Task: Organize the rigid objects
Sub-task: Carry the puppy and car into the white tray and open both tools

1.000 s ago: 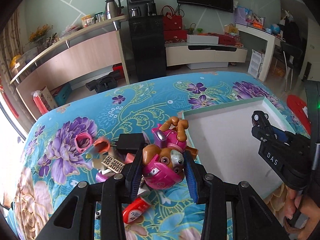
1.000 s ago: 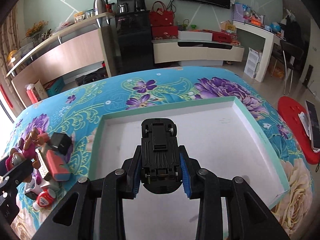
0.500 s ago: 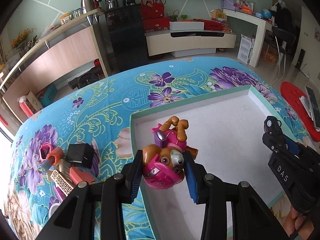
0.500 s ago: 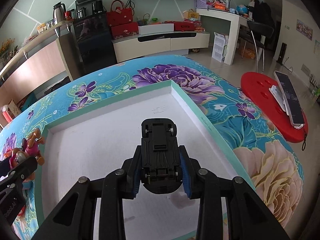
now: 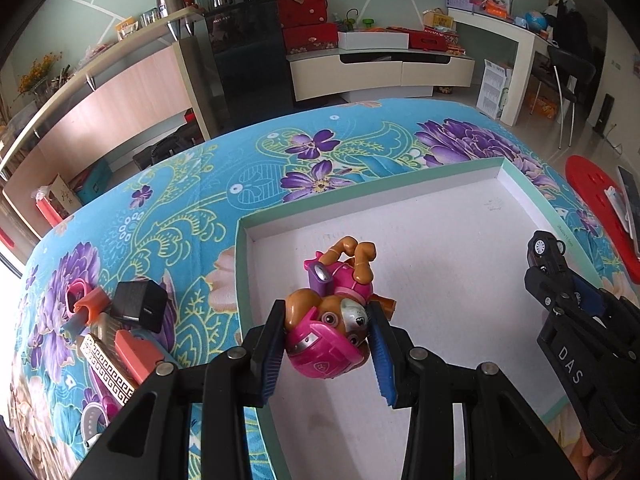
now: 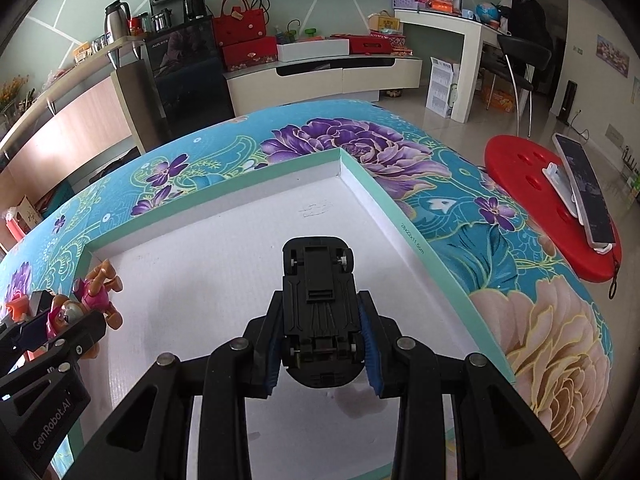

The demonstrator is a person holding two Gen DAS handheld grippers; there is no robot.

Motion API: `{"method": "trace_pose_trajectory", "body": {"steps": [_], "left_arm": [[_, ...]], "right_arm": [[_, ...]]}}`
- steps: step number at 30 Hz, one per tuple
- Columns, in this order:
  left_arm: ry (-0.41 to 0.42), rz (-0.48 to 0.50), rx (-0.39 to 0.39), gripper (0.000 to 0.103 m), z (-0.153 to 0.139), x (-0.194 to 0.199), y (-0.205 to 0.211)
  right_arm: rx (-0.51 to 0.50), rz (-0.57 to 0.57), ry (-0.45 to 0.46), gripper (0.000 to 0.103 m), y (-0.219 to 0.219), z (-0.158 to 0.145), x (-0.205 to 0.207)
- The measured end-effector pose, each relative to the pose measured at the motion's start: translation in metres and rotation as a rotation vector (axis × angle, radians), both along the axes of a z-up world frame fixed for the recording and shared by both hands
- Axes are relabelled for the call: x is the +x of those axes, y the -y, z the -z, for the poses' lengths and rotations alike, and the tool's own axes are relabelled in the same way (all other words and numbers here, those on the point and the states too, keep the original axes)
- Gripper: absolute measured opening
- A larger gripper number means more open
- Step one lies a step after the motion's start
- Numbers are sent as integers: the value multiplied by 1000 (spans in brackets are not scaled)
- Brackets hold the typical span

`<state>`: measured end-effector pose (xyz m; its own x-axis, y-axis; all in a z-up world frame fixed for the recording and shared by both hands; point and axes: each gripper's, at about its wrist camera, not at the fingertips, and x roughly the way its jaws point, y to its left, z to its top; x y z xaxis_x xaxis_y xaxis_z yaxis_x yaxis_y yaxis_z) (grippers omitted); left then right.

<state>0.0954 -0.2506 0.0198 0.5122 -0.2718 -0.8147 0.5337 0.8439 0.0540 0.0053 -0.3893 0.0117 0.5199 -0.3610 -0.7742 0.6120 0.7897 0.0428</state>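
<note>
Left gripper [image 5: 326, 344] clamps the pink pup figure [image 5: 330, 320] over the left part of the white tray [image 5: 500, 170], clutter pile [image 5: 120, 332] outside. Right gripper [image 6: 320, 344] clamps the black toy car [image 6: 318, 312], underside up, mid-tray. Lower each near the floor, probably not touching yet, spaced apart, then release.

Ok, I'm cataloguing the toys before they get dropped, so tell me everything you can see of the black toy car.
The black toy car looks like hard plastic and is held belly-up toward the right wrist camera, showing its chassis, axles and small wheels. The right gripper clamps its sides with blue pads near the rear, nose pointing away. It hangs above the white floor of the teal-rimmed tray, touching nothing else. From the left wrist camera, a silver-hubbed wheel shows.
</note>
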Motion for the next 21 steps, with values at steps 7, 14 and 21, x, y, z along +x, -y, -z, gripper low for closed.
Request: {"method": "trace_pose_trajectory", "body": {"steps": [7, 14, 21], "left_arm": [[-3, -29, -14, 46, -2, 3, -7], [31, -91, -51, 77, -14, 7, -26], [68, -215, -78, 103, -22, 15, -62]], "right_arm": [[2, -19, 23, 64, -4, -3, 3], [19, -12, 45, 73, -3, -5, 2], [3, -46, 61, 92, -10, -5, 7]]}}
